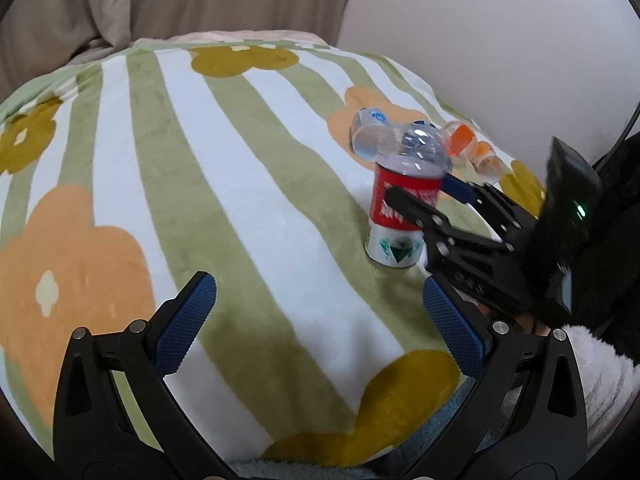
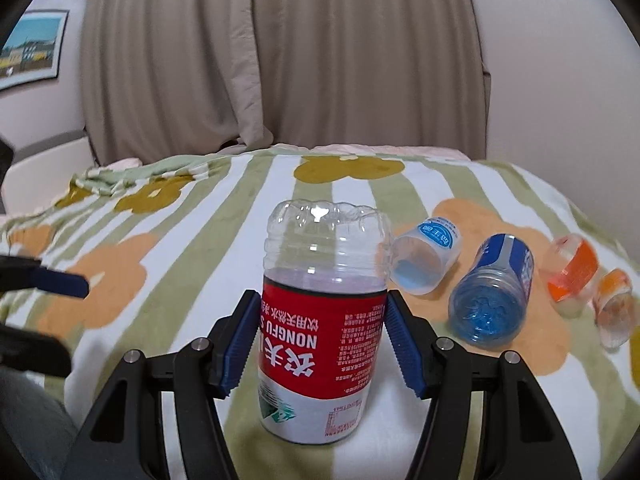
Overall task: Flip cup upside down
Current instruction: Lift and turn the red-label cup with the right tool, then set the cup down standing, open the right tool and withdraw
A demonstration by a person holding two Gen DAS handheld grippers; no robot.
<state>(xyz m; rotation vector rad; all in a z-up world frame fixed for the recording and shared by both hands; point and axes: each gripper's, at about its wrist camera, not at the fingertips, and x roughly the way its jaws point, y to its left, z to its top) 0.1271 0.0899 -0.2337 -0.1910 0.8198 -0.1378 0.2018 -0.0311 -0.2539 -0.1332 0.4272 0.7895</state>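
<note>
Four cut cups (image 2: 490,288) lie toppled right of red-label cup (image 2: 320,344); right fingers (image 2: 244,344) clamp it; left fingers (image 1: 188,320) wide.

Left wrist view looks rightward from farther back, right wrist view close; both share the cup (image 1: 396,216).

Behind the right gripper (image 1: 416,196) in the left wrist view: far finger mostly hidden by the red-labelled cup (image 1: 396,216), only a blue tip showing. Beyond that cup, motion-blurred: blue-labelled cup (image 1: 420,140) partly covered by its clear base, labels unreadable. Right of it, two orange-labelled cups (image 1: 476,152), too smeared to separate cleanly. Far left of the right gripper (image 2: 320,340) in its own view: left gripper (image 2: 60,282) cut by the edge, one blue pad visible. Framed picture (image 2: 30,50) cropped.
</note>
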